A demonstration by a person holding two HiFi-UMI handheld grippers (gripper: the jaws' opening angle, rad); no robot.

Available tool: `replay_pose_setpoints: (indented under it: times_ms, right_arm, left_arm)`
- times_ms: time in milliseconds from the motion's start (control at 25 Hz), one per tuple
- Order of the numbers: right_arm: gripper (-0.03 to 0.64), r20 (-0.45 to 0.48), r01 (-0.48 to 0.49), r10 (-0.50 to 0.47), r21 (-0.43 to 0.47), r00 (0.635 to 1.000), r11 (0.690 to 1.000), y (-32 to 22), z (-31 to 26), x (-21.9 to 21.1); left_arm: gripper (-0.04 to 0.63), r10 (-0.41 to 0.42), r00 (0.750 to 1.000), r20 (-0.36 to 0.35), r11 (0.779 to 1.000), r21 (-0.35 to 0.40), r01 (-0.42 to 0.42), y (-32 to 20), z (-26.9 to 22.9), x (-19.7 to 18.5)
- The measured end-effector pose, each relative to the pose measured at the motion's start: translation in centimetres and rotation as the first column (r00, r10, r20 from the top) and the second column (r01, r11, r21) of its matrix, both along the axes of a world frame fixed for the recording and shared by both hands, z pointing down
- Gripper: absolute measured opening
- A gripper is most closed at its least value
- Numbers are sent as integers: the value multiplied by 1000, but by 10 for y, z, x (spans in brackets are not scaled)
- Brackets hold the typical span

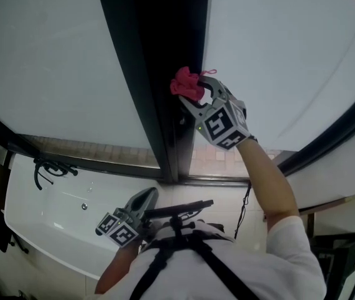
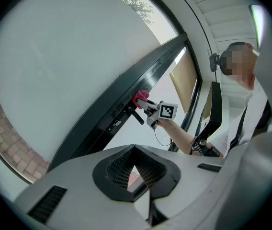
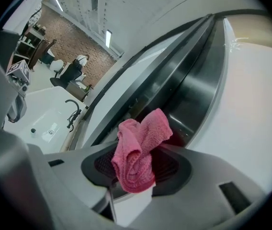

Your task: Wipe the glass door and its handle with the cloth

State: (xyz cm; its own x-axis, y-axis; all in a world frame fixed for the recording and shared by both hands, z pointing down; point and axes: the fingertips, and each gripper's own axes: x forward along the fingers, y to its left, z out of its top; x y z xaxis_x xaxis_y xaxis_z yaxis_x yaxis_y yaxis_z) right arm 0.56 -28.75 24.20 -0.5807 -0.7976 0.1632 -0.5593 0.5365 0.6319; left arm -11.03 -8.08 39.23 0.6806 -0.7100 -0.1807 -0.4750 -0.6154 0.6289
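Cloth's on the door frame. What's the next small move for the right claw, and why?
Probably ease the right claw down onto the door handle. That claw is shut on the pink cloth, which is bunched against the dark frame just above the handle, between the glass panes. The left claw hangs low, shut on nothing.

The head camera sits up high and looks at the dark door frame [image 1: 159,55] from close by, with the sink [image 1: 46,224] low at its left. The camera on the left gripper [image 2: 135,150] is down low and far back, looking up along the frame. The camera on the right gripper [image 3: 137,164] is pressed close to the cloth [image 3: 141,138], looking back down to the sink. All three see the frame and the cloth.
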Motion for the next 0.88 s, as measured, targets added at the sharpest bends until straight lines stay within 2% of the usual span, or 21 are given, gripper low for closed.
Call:
replay_pose_setpoints:
  times_ms: [160,480,880]
  right_arm:
    - [178,20,0,1,-37,1000,999,-1,5,1]
    - [176,41,-23,24,-21,999,1000,9,-2,-1]
    - [175,11,-42,43,-71,999,997,16,15,-5]
  left_arm:
    - [2,3,1000,2,1000,-1,-3,0,0,1]
    - [2,-10,1000,-5,1000,-9,10,1,1,-2]
    - [2,11,1000,2,1000,-5,-11,0,-1,3]
